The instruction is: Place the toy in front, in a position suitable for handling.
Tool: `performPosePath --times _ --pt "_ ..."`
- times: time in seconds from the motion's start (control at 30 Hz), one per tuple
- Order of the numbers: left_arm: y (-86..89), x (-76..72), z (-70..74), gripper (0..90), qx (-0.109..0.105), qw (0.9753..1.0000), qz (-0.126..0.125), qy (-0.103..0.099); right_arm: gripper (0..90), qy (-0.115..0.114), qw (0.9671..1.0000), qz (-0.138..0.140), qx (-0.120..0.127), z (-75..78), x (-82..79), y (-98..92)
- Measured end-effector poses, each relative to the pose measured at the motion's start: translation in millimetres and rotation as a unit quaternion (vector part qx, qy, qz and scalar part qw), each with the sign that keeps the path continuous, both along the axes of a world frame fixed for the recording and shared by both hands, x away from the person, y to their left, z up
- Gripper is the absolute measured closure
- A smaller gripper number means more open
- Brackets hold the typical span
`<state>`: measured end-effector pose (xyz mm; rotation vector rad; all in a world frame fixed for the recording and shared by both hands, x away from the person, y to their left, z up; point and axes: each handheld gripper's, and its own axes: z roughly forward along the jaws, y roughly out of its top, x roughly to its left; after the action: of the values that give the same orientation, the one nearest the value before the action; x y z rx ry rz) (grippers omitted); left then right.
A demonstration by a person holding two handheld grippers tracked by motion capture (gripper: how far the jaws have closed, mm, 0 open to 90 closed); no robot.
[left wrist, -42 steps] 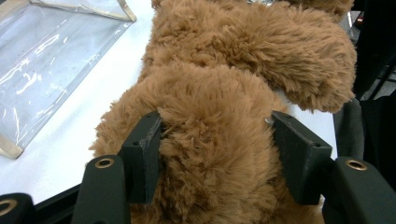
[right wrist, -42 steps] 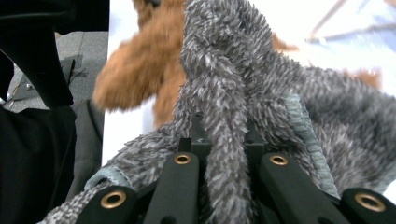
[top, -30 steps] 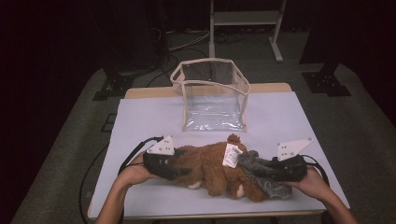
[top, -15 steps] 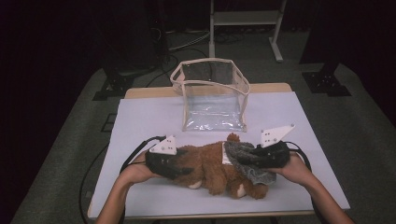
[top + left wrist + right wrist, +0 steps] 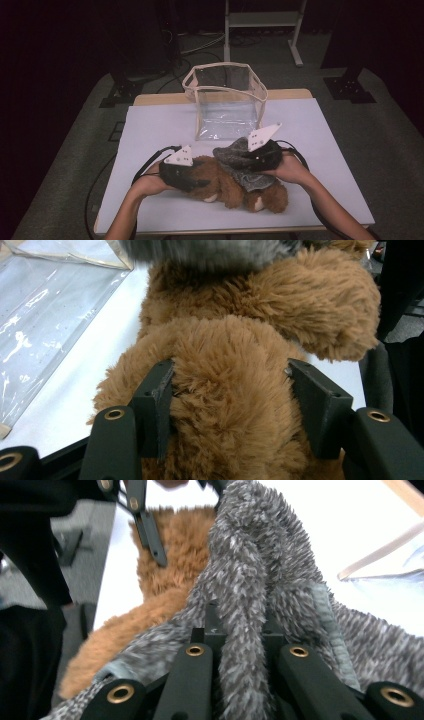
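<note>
1. Table (image 5: 150, 125): white top w/ a wooden strip along the far edge. Person's forearms come in from the near side, one gripper per hand.
2. Brown plush toy (image 5: 225, 182) lies on its side at the near-centre of the table, between the two hands. Long shaggy fur; pale foot pads face the near edge.
3. Left gripper (image 5: 192, 180): at the toy's left end, low on the table, grey plate on top, cable looping back toward the left edge.
4. Left gripper view: both black jaws are pressed into the brown plush toy (image 5: 235, 405), one each side of a rounded furry part w/ fur bulging between them. Clamped on the toy.
5. Grey fuzzy garment (image 5: 240, 162): mottled grey knit, draped over the toy's right half; part bunched up above the toy at the right gripper.
6. Right gripper (image 5: 250, 155): over the toy's right half, plate tilted up, cable trailing to the right.
7. Right gripper view: a ridge of the grey fuzzy garment (image 5: 250, 605) runs up between the jaws, which sit close together on it. Pinched on the fabric. Pale blue-grey hem band (image 5: 327, 615) shows to the right of the ridge.
8. Same view: brown fur lies under and beyond the garment; the left gripper's jaws (image 5: 142, 520) show farther off on it.
9. Clear plastic bag (image 5: 225, 102): stands open-topped on the far-centre of the table, cream trim on rim and edges, apart from the toy.
</note>
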<state>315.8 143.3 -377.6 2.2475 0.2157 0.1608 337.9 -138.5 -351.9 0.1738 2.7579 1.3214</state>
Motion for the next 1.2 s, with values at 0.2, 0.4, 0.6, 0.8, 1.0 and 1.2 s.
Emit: performPosePath --times 0.2,0.4,0.6,0.8,1.0,1.2 --pt "7.8 -2.4 5.2 36.0 -0.018 0.9998 0.011 0.001 81.3 0.018 0.9998 -0.003 -0.007 -11.9 -1.3 -11.8" --pt "30.8 -2.5 17.0 31.6 -0.024 0.9991 0.035 0.005 81.4 0.021 0.9997 -0.015 0.003 -17.0 -2.4 -23.9" --pt "25.7 1.2 0.1 33.8 0.003 0.999 0.039 0.019 81.5 0.033 0.9992 -0.022 0.007 -21.0 -2.0 -36.8" --pt "16.7 2.7 -5.5 39.2 0.004 0.9995 0.028 0.015 81.3 0.039 0.999 -0.02 0.004 -18.6 -5.6 -42.2" --pt "2.9 5.5 -6.5 40.5 0.002 0.9998 0.018 0.007 81.3 0.03 0.9995 -0.011 0.004 -2.5 -3.2 -33.9" --pt "-11.4 7.6 -5.0 40.3 0.01 0.9999 0.006 -0.004 81.2 0.019 0.9998 -0.006 -0.004 4.5 9.5 -9.2"
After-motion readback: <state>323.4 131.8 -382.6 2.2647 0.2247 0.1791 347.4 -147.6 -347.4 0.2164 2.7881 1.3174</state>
